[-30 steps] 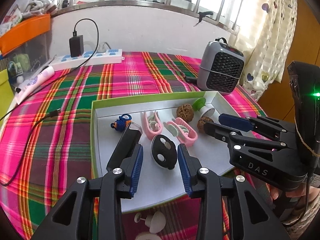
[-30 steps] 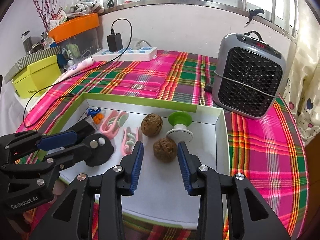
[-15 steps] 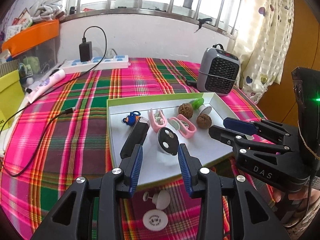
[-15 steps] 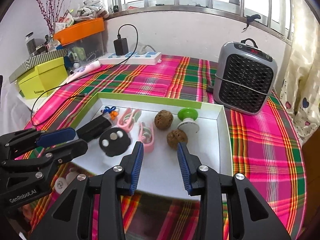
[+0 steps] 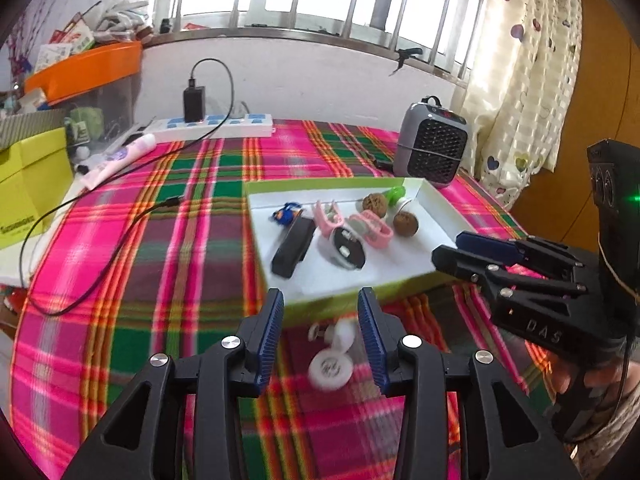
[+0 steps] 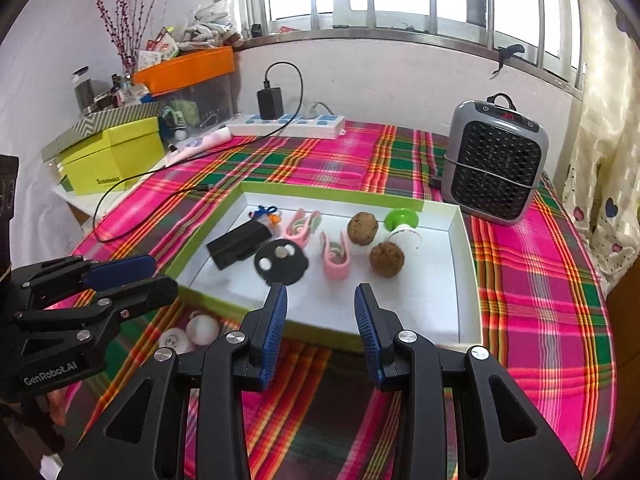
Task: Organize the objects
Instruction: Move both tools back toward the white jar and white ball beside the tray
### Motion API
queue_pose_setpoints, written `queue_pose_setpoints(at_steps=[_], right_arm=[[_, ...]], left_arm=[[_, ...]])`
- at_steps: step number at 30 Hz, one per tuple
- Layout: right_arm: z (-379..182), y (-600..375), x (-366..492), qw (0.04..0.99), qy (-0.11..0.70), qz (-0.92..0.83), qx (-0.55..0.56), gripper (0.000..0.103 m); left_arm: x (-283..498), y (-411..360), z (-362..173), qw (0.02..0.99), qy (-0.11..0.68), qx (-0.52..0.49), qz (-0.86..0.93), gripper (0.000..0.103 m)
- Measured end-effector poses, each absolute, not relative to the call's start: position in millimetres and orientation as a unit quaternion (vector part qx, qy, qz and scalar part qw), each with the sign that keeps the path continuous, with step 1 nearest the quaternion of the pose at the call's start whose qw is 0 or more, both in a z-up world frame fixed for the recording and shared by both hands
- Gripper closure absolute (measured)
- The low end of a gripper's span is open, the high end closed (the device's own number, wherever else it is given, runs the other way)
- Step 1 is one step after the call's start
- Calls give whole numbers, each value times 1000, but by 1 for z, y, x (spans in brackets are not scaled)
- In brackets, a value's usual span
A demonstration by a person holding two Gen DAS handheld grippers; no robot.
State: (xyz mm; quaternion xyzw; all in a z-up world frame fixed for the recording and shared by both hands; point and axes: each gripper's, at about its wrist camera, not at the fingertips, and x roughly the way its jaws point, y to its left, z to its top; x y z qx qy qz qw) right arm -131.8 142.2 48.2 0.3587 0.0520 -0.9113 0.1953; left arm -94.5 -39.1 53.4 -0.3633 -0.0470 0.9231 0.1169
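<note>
A white tray with a green rim point(image 5: 253, 236) point(image 6: 320, 197) holds a black box point(image 5: 294, 246) point(image 6: 240, 244), a black disc point(image 5: 348, 250) point(image 6: 280, 262), pink clips point(image 5: 372, 232) point(image 6: 336, 256), two walnuts point(image 5: 405, 224) point(image 6: 386, 258), a green-topped knob point(image 5: 396, 196) point(image 6: 401, 220) and a small blue toy point(image 5: 285, 214) point(image 6: 264, 213). My left gripper point(image 5: 321, 300) point(image 6: 164, 276) hovers in front of the tray with its jaws opening. Below it, two white suction hooks point(image 5: 332, 354) point(image 6: 202, 330) lie on the cloth, untouched. My right gripper point(image 6: 321, 292) point(image 5: 448, 246) stands open at the tray's near edge, holding nothing.
The plaid tablecloth point(image 5: 168, 264) covers a round table. A grey heater point(image 6: 496, 168) stands behind the tray at the right. A power strip point(image 6: 288, 125) with a charger and a trailing cable point(image 5: 92, 248) lies at the back. Yellow-green boxes point(image 6: 112, 160) sit at the left.
Both grippers have pulled back from over the tray to its near edge. The white hooks on the cloth have come into view under the left gripper, whose jaws stand slightly wider.
</note>
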Motion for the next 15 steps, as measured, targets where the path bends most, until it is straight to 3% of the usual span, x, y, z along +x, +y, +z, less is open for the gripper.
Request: queue_pose_setpoints(at_steps=[15], right_arm=[[40, 129, -111, 217, 62, -904, 364, 66]], left_arm=[[-74, -39, 39, 127, -56, -381, 914, 63]])
